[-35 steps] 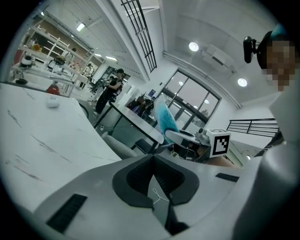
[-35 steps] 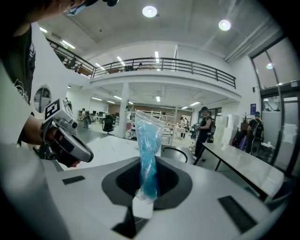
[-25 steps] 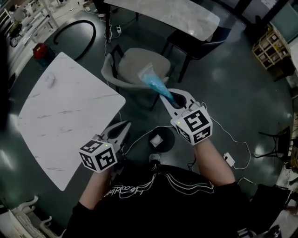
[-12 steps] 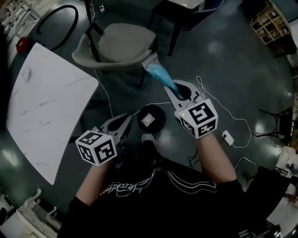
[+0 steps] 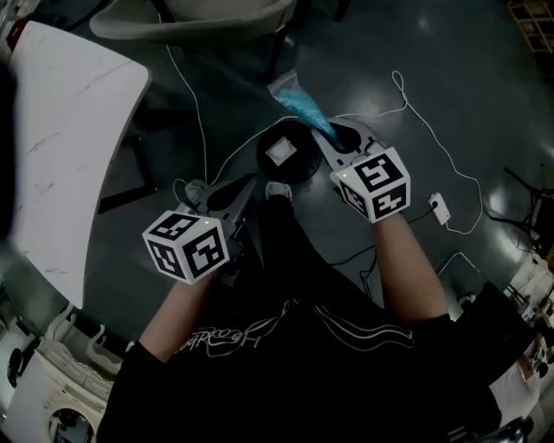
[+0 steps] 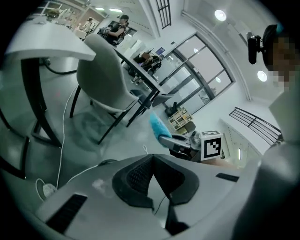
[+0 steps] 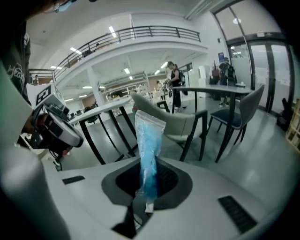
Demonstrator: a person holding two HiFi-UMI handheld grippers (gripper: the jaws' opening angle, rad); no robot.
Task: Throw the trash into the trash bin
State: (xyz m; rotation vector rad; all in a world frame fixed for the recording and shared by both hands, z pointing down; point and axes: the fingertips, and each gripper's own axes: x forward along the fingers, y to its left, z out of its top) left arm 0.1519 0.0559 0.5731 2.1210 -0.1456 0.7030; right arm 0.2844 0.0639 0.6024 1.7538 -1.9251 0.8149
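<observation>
My right gripper (image 5: pixel 325 136) is shut on a blue, clear-topped plastic bag (image 5: pixel 298 99), which sticks out past the jaws beside the far right rim of the bin. The black round trash bin (image 5: pixel 300 163) stands on the floor just left of that gripper, with a white scrap inside. In the right gripper view the bag (image 7: pixel 148 140) rises upright from the closed jaws of the right gripper (image 7: pixel 145 190). My left gripper (image 5: pixel 248 185) is shut and empty, near the bin's near left side. The left gripper (image 6: pixel 152 158) view shows the bag (image 6: pixel 156 125) ahead.
A white marble table (image 5: pixel 61 130) stands at the left and a grey chair (image 5: pixel 199 19) beyond the bin. A white cable (image 5: pixel 201 112) and a second cable with a plug adapter (image 5: pixel 439 205) lie on the dark floor. The person's shoes (image 5: pixel 277 189) are beside the bin.
Both grippers have sunk toward the floor and the view has tilted down. The bin now lies right beside the right gripper, which still holds the blue bag.
</observation>
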